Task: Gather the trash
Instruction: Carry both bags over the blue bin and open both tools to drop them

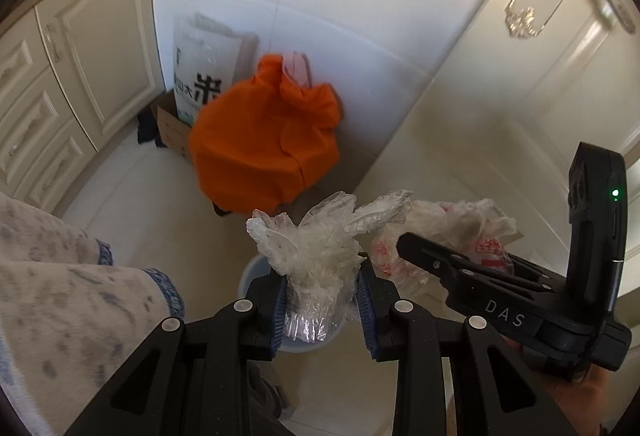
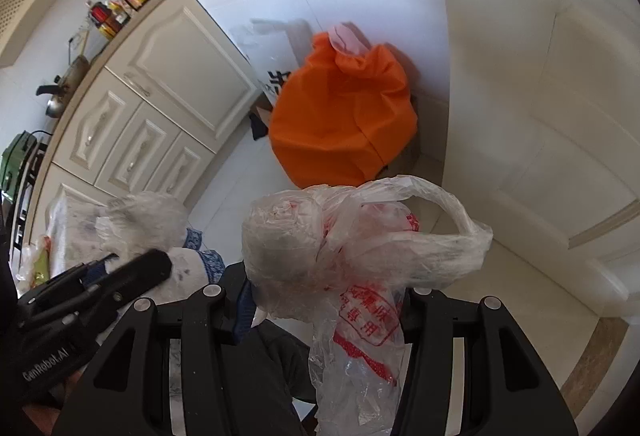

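On the body of the right gripper (image 1: pixel 404 248), seen from my left wrist camera, I read "DAS" in pale letters. On the left gripper (image 2: pixel 132 268), seen from the right wrist camera, I read "GenRobot.AI". The white sack (image 1: pixel 200 75) against the wall carries a large black character, "米". The plastic bag (image 2: pixel 360 268) bears a red stamp; I make out "专用", the remainder illegible.

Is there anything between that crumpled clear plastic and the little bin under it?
Nothing visible. The clear plastic wad, clamped in the left gripper, hangs right above the pale blue bin, whose opening below looks unobstructed.
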Tool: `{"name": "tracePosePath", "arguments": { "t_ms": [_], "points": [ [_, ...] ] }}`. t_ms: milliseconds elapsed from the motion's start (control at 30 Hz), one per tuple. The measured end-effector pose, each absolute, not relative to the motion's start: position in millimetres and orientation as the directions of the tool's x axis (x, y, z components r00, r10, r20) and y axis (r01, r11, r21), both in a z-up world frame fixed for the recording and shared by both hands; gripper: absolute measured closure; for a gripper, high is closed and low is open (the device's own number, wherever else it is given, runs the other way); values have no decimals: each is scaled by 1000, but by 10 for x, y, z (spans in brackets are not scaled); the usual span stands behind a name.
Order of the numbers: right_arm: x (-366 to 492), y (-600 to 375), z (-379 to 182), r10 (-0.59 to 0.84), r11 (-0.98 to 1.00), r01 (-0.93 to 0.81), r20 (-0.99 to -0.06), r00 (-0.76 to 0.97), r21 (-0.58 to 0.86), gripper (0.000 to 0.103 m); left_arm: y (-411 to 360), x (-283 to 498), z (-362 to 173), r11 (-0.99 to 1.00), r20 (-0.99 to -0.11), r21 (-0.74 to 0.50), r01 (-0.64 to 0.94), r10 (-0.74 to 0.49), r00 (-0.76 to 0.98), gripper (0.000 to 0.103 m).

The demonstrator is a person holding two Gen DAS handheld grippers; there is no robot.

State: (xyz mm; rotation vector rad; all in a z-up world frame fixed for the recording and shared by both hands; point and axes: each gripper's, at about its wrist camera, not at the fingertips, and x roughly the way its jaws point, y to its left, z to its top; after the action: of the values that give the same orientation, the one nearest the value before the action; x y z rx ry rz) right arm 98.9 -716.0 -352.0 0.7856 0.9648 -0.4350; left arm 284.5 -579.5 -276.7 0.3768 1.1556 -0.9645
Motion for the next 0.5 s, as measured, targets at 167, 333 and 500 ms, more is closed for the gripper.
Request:
{"name": "tracePosePath", "arguments": {
  "t_ms": [167, 333, 500],
  "points": [
    [1030, -7199, -3728, 30, 636, 665, -874, 485, 391, 52, -6151, 3005, -3038, 558, -915, -221, 800, -402, 27, 73],
    [1071, -7247, -3934, 52, 622, 681, -888, 457, 387, 50, -6270, 3082, -3325, 576, -938, -212, 790, -347, 1, 67],
    [1071, -7309, -4077, 56, 594, 708, -897, 438, 383, 43, -6298, 3135, -3438, 611, -954, -189, 769, -298, 2, 28]
  ]
}}
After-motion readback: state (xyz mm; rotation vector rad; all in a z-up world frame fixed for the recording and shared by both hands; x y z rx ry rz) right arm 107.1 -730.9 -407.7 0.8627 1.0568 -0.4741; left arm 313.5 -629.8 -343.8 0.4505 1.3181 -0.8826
